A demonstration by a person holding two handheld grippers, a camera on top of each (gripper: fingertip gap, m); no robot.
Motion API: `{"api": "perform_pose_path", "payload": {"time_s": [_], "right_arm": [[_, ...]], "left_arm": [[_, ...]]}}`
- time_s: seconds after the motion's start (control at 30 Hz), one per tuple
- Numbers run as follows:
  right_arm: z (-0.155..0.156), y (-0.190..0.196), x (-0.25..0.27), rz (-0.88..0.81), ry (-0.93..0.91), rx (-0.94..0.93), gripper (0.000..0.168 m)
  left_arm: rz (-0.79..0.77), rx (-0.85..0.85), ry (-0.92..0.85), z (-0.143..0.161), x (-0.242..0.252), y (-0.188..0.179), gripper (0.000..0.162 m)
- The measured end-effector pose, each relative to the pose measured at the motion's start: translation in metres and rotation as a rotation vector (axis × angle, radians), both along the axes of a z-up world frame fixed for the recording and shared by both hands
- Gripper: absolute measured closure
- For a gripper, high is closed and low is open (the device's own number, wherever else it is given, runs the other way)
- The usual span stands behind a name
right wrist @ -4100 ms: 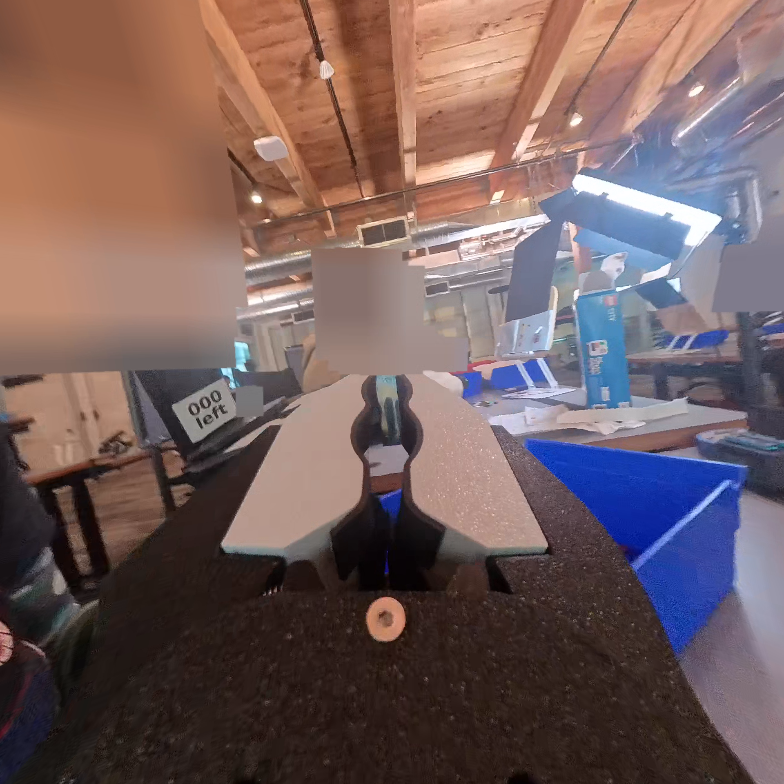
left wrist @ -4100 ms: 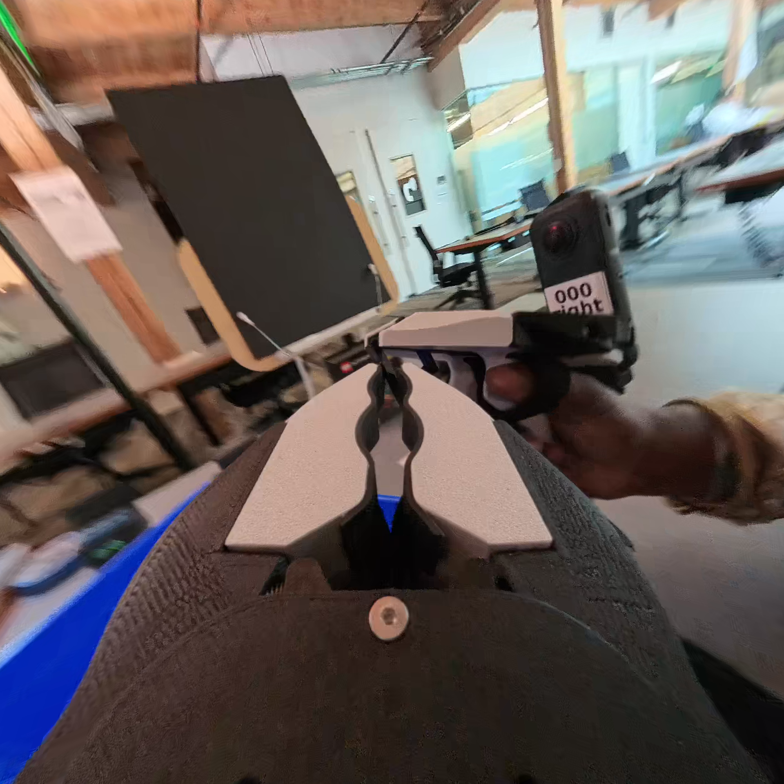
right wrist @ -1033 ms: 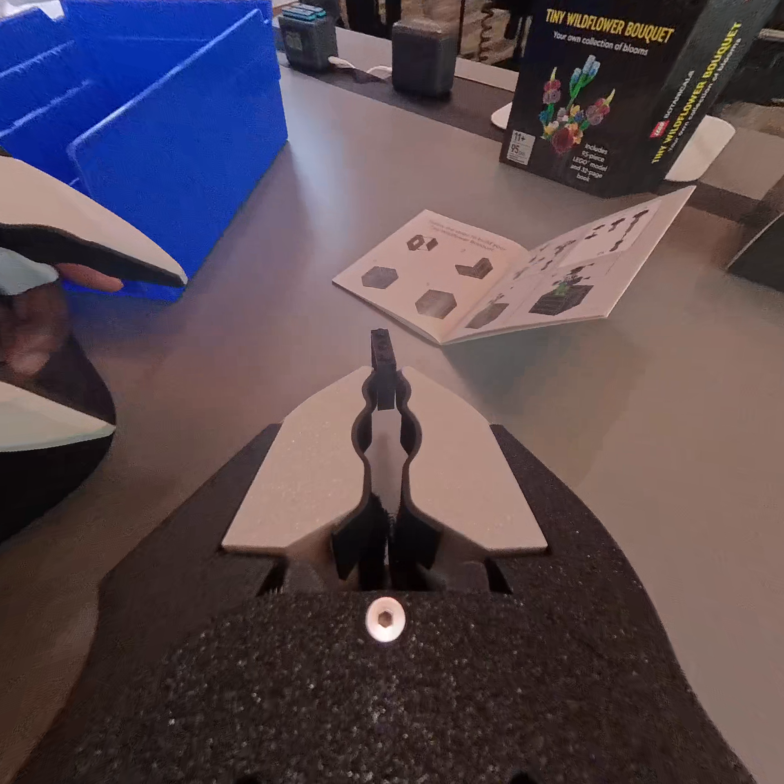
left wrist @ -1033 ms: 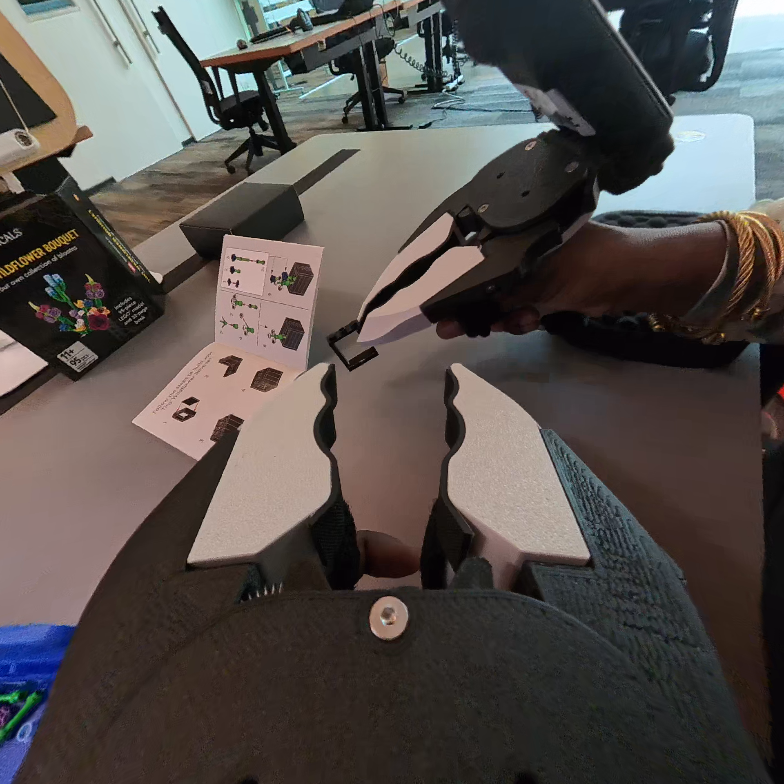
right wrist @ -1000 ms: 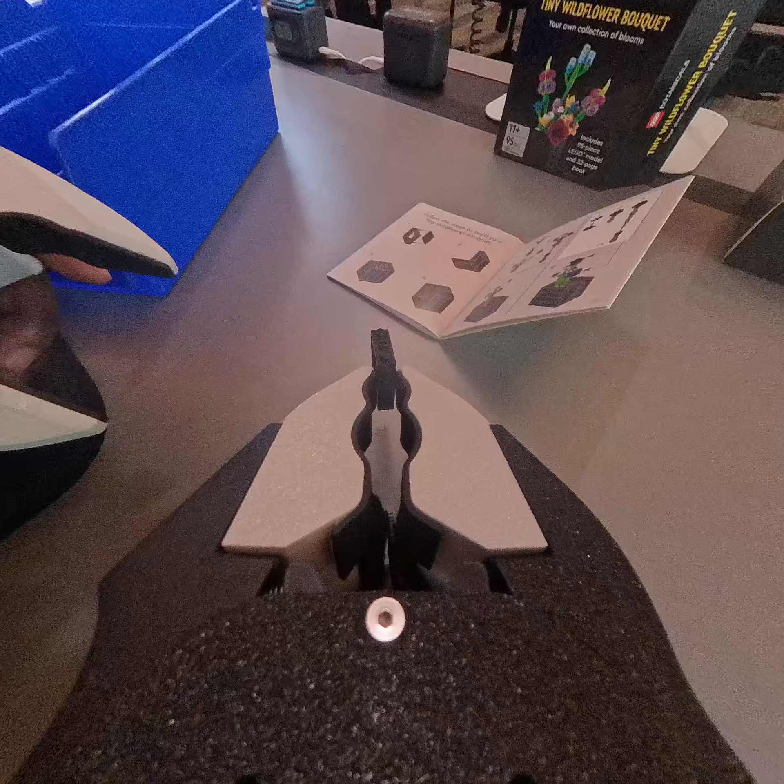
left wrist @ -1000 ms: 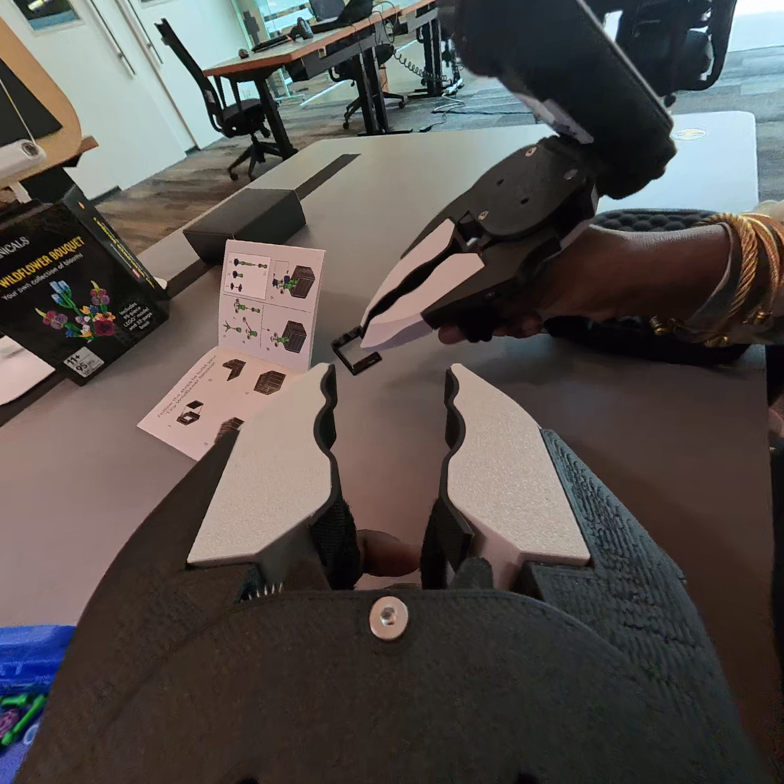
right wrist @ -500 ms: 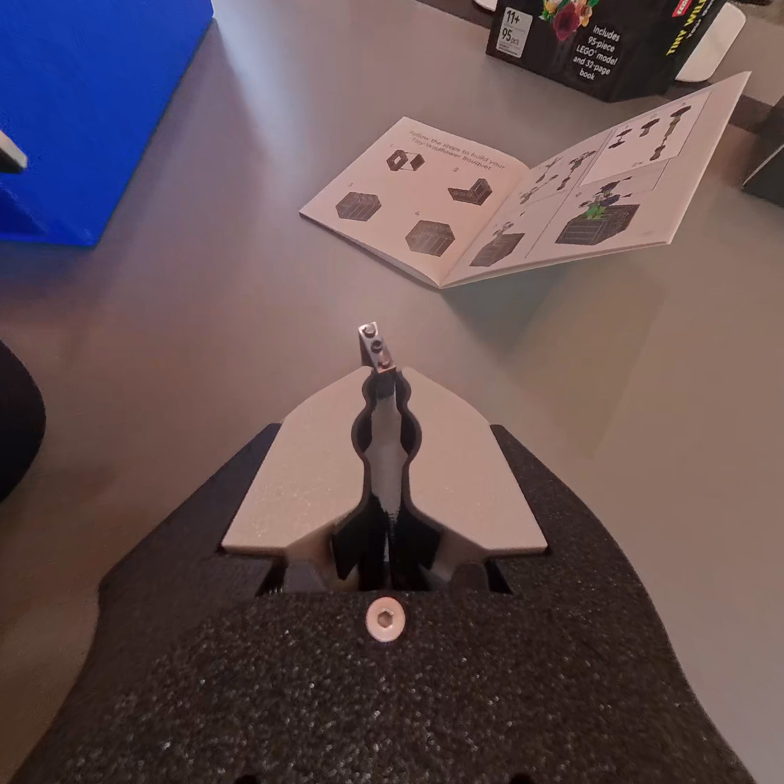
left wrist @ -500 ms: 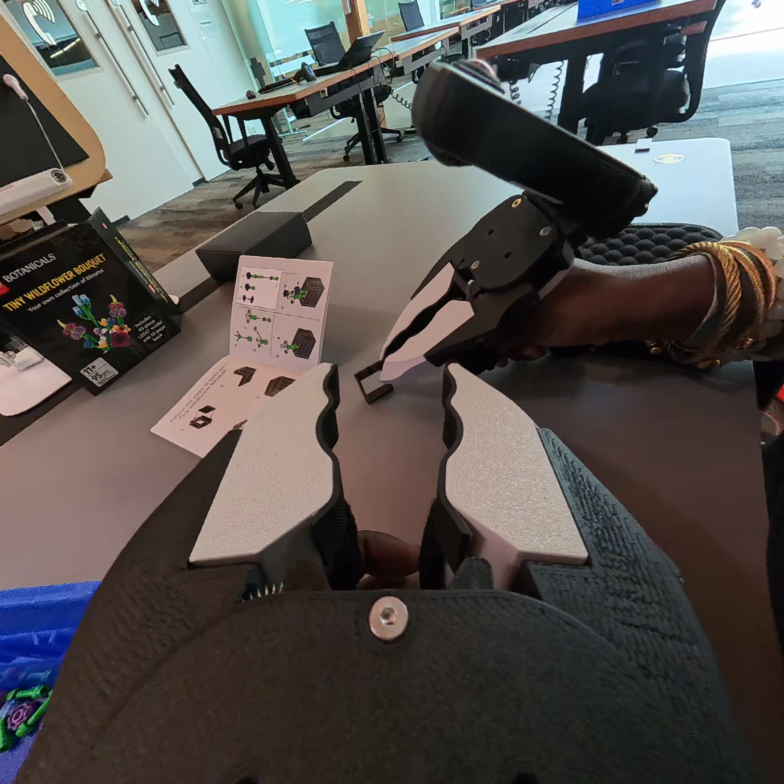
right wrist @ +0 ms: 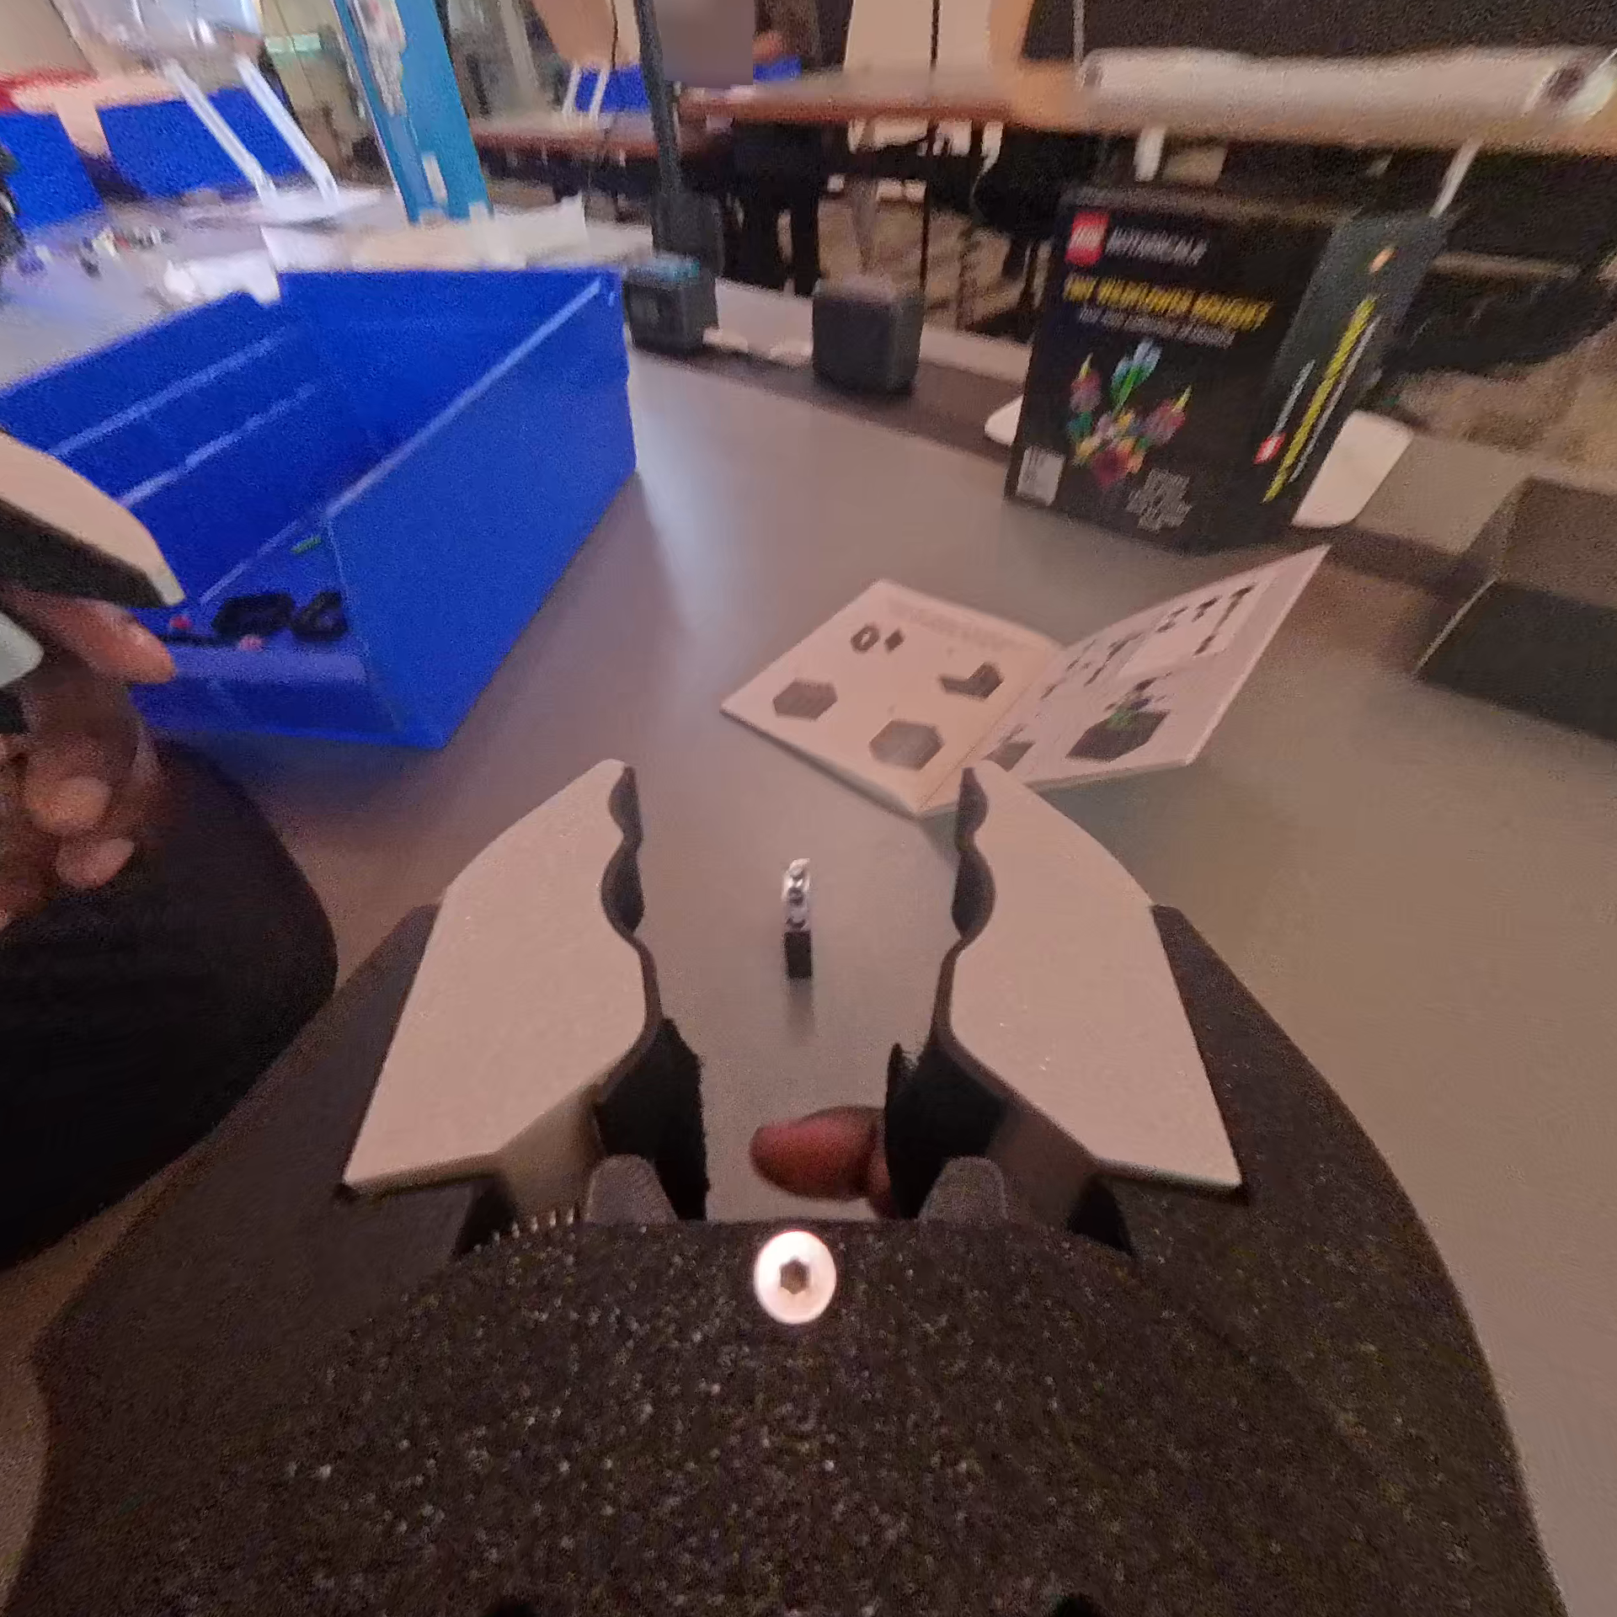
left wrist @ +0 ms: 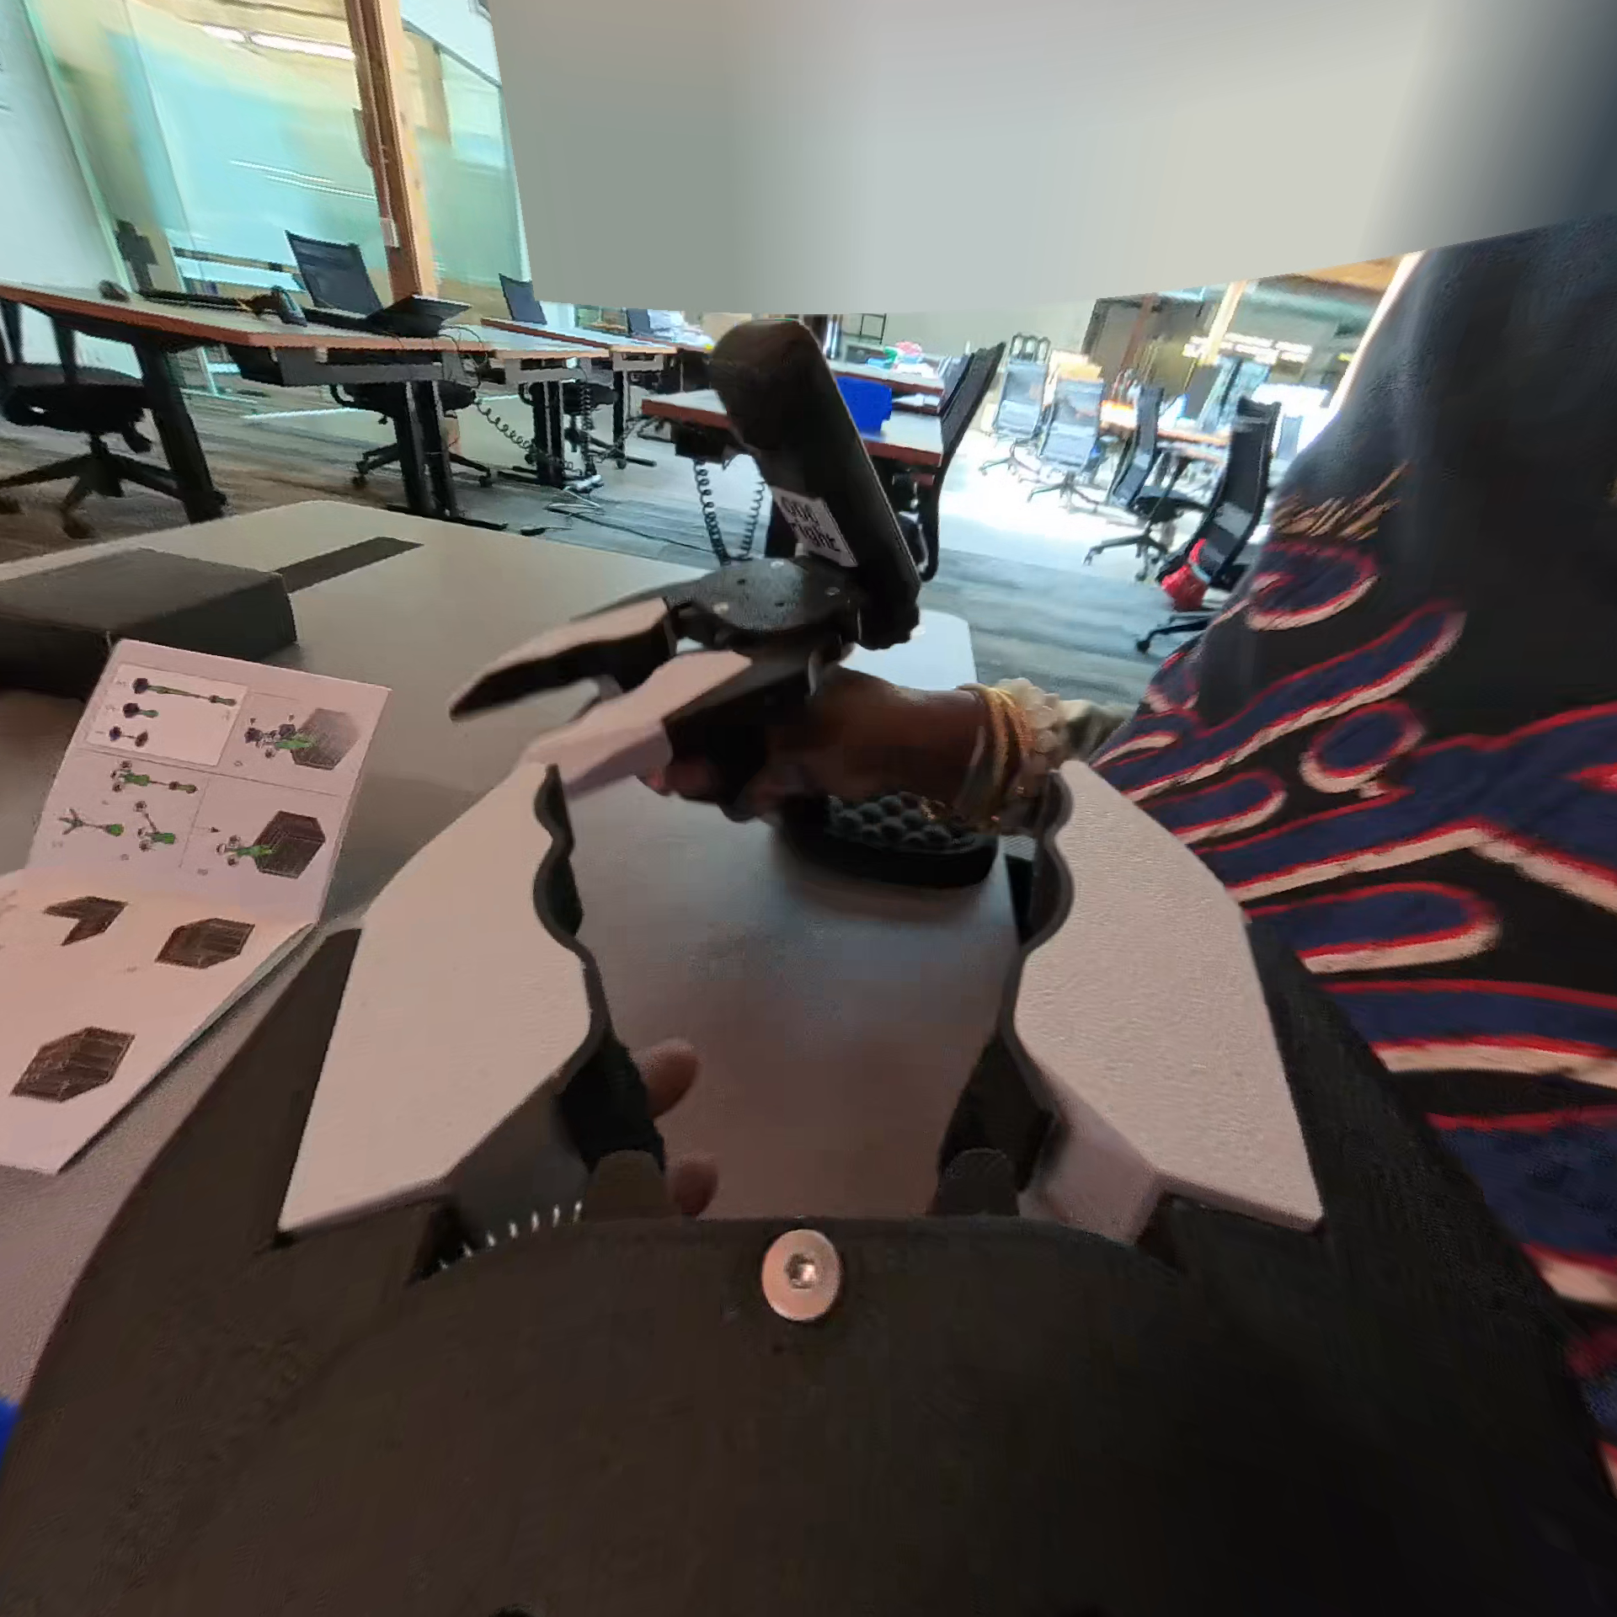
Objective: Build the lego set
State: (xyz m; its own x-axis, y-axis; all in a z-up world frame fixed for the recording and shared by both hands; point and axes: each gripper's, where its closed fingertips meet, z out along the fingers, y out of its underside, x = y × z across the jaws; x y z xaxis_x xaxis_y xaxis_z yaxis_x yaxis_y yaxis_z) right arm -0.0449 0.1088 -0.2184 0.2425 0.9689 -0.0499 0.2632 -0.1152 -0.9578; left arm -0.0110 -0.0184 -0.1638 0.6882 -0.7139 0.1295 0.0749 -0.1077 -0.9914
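A small black lego piece point(right wrist: 797, 920) stands on edge on the grey table point(right wrist: 1312, 919), free between the fingers of my right gripper point(right wrist: 792, 792), which is open and empty just above it. My left gripper point(left wrist: 801, 801) is open wide and empty over the table. The right gripper also shows in the left wrist view point(left wrist: 516, 731), jaws apart, held by a hand with gold bangles. The piece is hidden in that view. An open instruction booklet point(right wrist: 1015, 691) lies beyond the piece; it also shows in the left wrist view point(left wrist: 166, 875).
A blue bin point(right wrist: 376, 490) with loose pieces stands at the left of the table. The black lego set box point(right wrist: 1172, 367) stands at the back right. A black block point(left wrist: 149, 604) lies behind the booklet. A person's patterned sleeve point(left wrist: 1400, 787) fills the right.
My right gripper has opened and let go of the black piece, which now stands on the table. My left gripper has opened wider and swung right.
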Motion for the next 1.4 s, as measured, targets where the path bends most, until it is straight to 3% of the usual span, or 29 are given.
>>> {"api": "perform_pose_path", "payload": {"time_s": [0.07, 0.17, 0.27, 0.3, 0.33, 0.37, 0.4, 0.43, 0.53, 0.6, 0.63, 0.73, 0.8, 1.13, 1.4], "right_arm": [[0.030, 0.023, 0.012, -0.057, 0.124, 0.027, 0.072], [0.056, 0.057, 0.032, -0.106, 0.261, 0.058, 0.047], [0.053, 0.080, 0.045, -0.109, 0.302, 0.064, 0.043], [0.048, 0.085, 0.049, -0.110, 0.299, 0.065, 0.045], [0.043, 0.086, 0.052, -0.099, 0.303, 0.067, 0.062], [0.040, 0.083, 0.056, -0.067, 0.317, 0.075, 0.107], [0.039, 0.080, 0.060, -0.044, 0.348, 0.075, 0.159], [0.039, 0.080, 0.062, -0.044, 0.399, 0.057, 0.166], [0.038, 0.078, 0.066, -0.006, 0.476, -0.055, 0.165], [0.040, 0.077, 0.067, 0.016, 0.511, -0.106, 0.158], [0.040, 0.080, 0.067, 0.007, 0.518, -0.117, 0.154], [0.036, 0.088, 0.069, -0.037, 0.508, -0.112, 0.151], [0.034, 0.093, 0.071, -0.063, 0.503, -0.099, 0.150], [0.027, 0.103, 0.068, -0.071, 0.498, -0.173, 0.149], [0.028, 0.104, 0.071, -0.082, 0.505, -0.180, 0.149]], "left_arm": [[0.006, -0.013, -0.023, 0.013, -0.012, -0.015, 0.048], [0.140, 0.020, 0.063, 0.034, -0.047, -0.035, 0.038], [0.418, 0.030, 0.221, 0.050, -0.107, -0.043, 0.042], [0.516, 0.017, 0.290, 0.053, -0.131, -0.046, 0.057], [0.616, 0.011, 0.358, 0.055, -0.156, -0.048, 0.087], [0.714, 0.007, 0.410, 0.059, -0.182, -0.051, 0.139], [0.779, -0.026, 0.425, 0.060, -0.203, -0.053, 0.162], [0.772, -0.092, 0.414, 0.055, -0.215, -0.052, 0.162], [0.585, -0.299, 0.420, 0.022, -0.229, -0.038, 0.160], [0.455, -0.492, 0.418, -0.016, -0.233, -0.024, 0.131], [0.409, -0.599, 0.436, -0.038, -0.237, -0.020, 0.128], [0.335, -0.881, 0.607, -0.094, -0.253, -0.021, 0.125], [0.341, -0.958, 0.726, -0.112, -0.261, -0.022, 0.126], [0.391, -1.093, 0.846, -0.140, -0.258, -0.034, 0.127], [0.392, -1.124, 0.775, -0.142, -0.251, -0.034, 0.144]]}}
